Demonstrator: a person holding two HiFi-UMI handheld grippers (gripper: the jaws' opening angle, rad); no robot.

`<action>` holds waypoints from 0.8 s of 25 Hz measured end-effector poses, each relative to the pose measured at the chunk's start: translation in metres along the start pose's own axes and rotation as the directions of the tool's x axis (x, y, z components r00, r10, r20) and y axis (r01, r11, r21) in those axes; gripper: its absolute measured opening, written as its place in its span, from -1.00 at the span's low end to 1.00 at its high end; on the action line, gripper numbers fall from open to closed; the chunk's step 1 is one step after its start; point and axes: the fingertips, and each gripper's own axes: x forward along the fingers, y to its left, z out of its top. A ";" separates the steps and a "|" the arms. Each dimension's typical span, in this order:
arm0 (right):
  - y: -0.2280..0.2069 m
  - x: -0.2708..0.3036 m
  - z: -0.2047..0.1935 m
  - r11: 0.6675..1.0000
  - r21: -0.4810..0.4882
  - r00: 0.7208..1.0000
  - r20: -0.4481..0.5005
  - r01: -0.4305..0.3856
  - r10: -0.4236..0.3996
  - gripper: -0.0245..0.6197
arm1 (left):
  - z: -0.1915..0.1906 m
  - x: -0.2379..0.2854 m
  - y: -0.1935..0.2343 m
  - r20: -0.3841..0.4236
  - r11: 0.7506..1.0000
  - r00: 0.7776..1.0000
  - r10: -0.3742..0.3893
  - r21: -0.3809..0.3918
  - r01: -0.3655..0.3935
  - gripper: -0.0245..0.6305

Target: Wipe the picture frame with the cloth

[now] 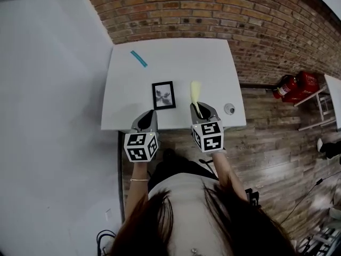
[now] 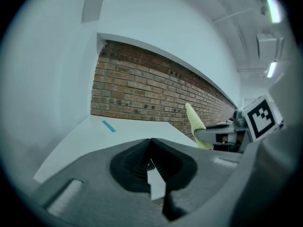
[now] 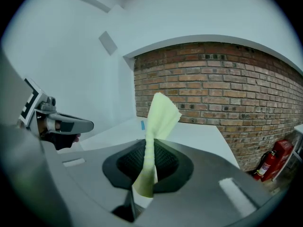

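Black-edged and thin, the picture frame [image 1: 163, 95] lies flat on the white counter [image 1: 176, 52] near its front edge, just ahead of the two grippers and touched by neither. It looks light, stiff and probably glazed, so a wipe could make it skid; pressing down on a corner or edge should steady it. The pale yellow cloth [image 3: 158, 115], soft and limp, is pinched at its lower end in the closed right gripper [image 3: 147, 171]. The left gripper [image 2: 152, 164] is fully closed and empty. A blue strip [image 1: 139, 58] lies farther back.
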 end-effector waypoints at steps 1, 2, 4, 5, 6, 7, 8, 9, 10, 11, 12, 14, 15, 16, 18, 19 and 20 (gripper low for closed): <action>-0.001 -0.002 0.003 1.000 0.006 1.000 0.011 -0.002 0.002 -0.82 | 0.004 -0.001 -0.001 0.008 1.000 1.000 0.006 0.009 -0.006 -0.93; -0.002 -0.004 0.005 1.000 0.010 1.000 0.023 -0.006 0.005 -0.82 | 0.009 -0.003 -0.002 0.017 1.000 1.000 0.011 0.017 -0.012 -0.93; -0.005 -0.008 0.012 1.000 0.016 0.999 0.048 -0.012 0.011 -0.82 | 0.017 -0.005 -0.005 0.036 0.999 0.999 0.019 0.032 -0.020 -0.93; -0.007 -0.010 0.016 1.000 0.018 0.998 0.061 -0.013 0.012 -0.82 | 0.021 -0.005 -0.007 0.045 0.999 0.999 0.021 0.038 -0.023 -0.93; -0.009 -0.011 0.020 1.000 0.019 0.997 0.074 -0.013 0.011 -0.82 | 0.025 -0.005 -0.008 0.054 0.999 0.998 0.021 0.044 -0.023 -0.93; -0.012 -0.012 0.024 1.000 0.019 0.996 0.086 -0.011 0.009 -0.82 | 0.029 -0.005 -0.010 0.062 0.999 0.998 0.020 0.048 -0.023 -0.93; -0.014 -0.013 0.029 1.000 0.018 0.995 0.096 -0.009 0.007 -0.82 | 0.033 -0.004 -0.011 0.069 0.998 0.997 0.018 0.051 -0.022 -0.93; -0.017 -0.015 0.033 1.000 0.017 0.994 0.106 -0.006 0.004 -0.82 | 0.038 -0.004 -0.012 0.074 0.998 0.997 0.017 0.054 -0.021 -0.93; -0.020 -0.016 0.037 1.000 0.016 0.994 0.114 -0.004 0.002 -0.82 | 0.041 -0.003 -0.013 0.079 0.998 0.997 0.016 0.057 -0.021 -0.93; -0.023 -0.018 0.040 1.000 0.015 0.993 0.122 -0.002 0.000 -0.82 | 0.045 -0.002 -0.014 0.083 0.998 0.996 0.016 0.061 -0.021 -0.93; -0.025 -0.019 0.043 1.000 0.015 0.991 0.132 0.000 -0.001 -0.82 | 0.048 -0.001 -0.015 0.088 0.998 0.996 0.015 0.065 -0.021 -0.93; -0.031 -0.021 0.048 1.000 0.015 0.988 0.154 0.008 -0.010 -0.82 | 0.054 0.001 -0.017 0.101 0.997 0.995 0.012 0.068 -0.019 -0.93; -0.034 -0.022 0.051 1.000 0.016 0.986 0.164 0.013 -0.016 -0.82 | 0.057 0.003 -0.017 0.107 0.997 0.994 0.010 0.070 -0.017 -0.93; -0.036 -0.023 0.054 1.000 0.015 0.985 0.172 0.019 -0.021 -0.82 | 0.060 0.005 -0.018 0.112 0.997 0.994 0.007 0.074 -0.016 -0.93; -0.038 -0.025 0.060 1.000 0.007 0.982 0.187 0.026 -0.027 -0.82 | 0.065 0.008 -0.020 0.119 0.996 0.993 0.002 0.086 -0.012 -0.93; -0.038 -0.026 0.063 1.000 0.004 0.981 0.194 0.027 -0.027 -0.82 | 0.068 0.009 -0.021 0.124 0.996 0.992 -0.001 0.092 -0.010 -0.93; -0.038 -0.026 0.066 1.000 0.002 0.979 0.200 0.027 -0.027 -0.82 | 0.071 0.010 -0.022 0.130 0.995 0.991 -0.005 0.097 -0.008 -0.93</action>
